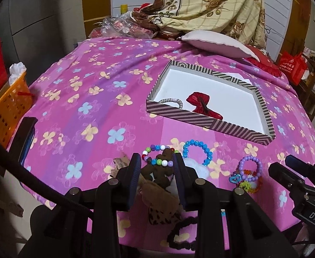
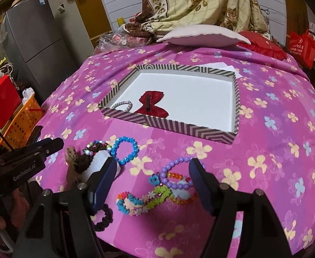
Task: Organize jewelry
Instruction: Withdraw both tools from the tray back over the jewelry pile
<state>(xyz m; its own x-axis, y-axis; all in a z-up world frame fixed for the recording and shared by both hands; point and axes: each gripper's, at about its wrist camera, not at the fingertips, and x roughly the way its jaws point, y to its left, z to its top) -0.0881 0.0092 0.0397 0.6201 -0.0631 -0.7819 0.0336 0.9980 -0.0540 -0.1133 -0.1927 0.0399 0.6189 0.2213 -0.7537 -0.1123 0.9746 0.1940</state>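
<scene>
A striped box (image 1: 211, 126) (image 2: 168, 126) with a white floor lies on the pink flowered sheet and holds a red bow clip (image 1: 200, 102) and a sparkly bracelet (image 1: 171, 101). My left gripper (image 1: 156, 165) (image 2: 56, 144) is open above a brown hair tie (image 1: 159, 167) (image 2: 86, 161), which lies beside a multicolour bead bracelet (image 1: 157, 154) and a blue bead bracelet (image 1: 197, 150) (image 2: 125, 150). The right gripper (image 2: 153, 172) (image 1: 282, 165) is open over a purple bead bracelet (image 2: 179, 174) (image 1: 251, 167) and bright flower-bead bracelets (image 2: 140, 200).
A black hair tie (image 2: 103, 219) (image 1: 179, 234) and a leopard-print piece (image 1: 159, 217) lie near the front edge. An orange basket (image 1: 9, 107) (image 2: 24, 116) stands left of the bed. A white pillow (image 1: 217, 43), plastic bags and a blanket sit at the back.
</scene>
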